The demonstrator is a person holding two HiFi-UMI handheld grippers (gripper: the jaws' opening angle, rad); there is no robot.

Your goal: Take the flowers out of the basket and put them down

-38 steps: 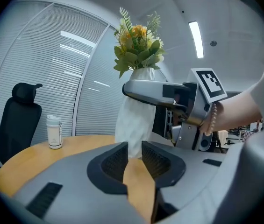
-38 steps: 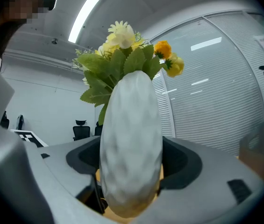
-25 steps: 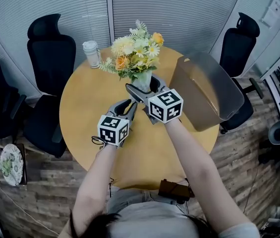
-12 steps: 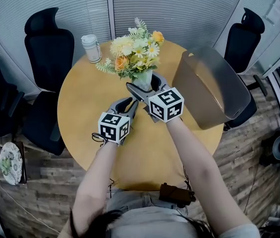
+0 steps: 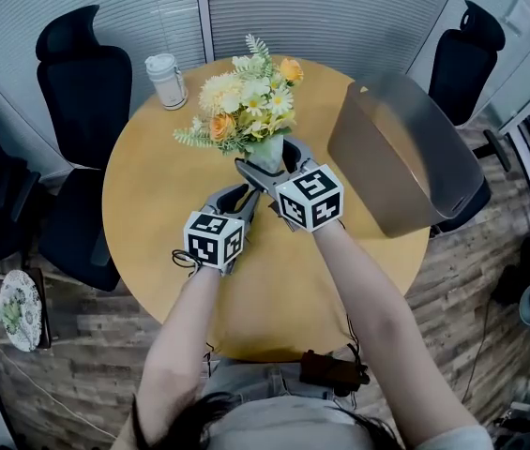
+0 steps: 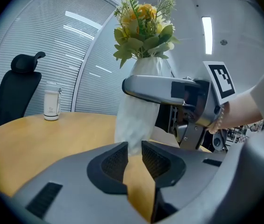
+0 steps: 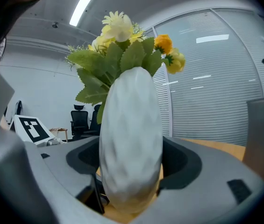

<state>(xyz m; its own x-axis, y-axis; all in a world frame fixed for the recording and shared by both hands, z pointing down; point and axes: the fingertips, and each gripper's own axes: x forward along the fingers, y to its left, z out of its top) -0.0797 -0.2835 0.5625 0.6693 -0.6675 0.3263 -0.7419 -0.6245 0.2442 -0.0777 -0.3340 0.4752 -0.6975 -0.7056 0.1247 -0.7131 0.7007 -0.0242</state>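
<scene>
Now we have the flowers (image 5: 243, 101) out of the basket (image 5: 377, 181) and over the middle of the round wooden desk (image 5: 152, 223). They are a bunch of yellow, orange and white blooms with green leaves, standing upright in a white, egg-shaped vase (image 7: 131, 139) with a dimpled surface.

Our right tool (image 5: 270, 162) has the vase by its belly. In the right gripper view the vase fills the space between the two jaws, and both pads press against its sides. Our left tool (image 5: 243, 198) comes in from the near left, lower down. Its jaws stand only a little apart, and in the left gripper view the narrow foot of the vase sits between the pad tips, white from one pad to the other, so it pinches the vase there. Bare wood shows in the gap behind the tips. We cannot tell whether the foot touches the desk.

The two tools lie just beside each other, their marker cubes towards us, the right one slightly farther out than the left.

The basket, a tall grey bin with thin walls, stands at the right edge of the desk, well apart from the vase. A white lidded cup (image 5: 164, 80) stands upright near the far left edge. Black office chairs (image 5: 77, 82) sit around the desk, on the left and at the far right.
</scene>
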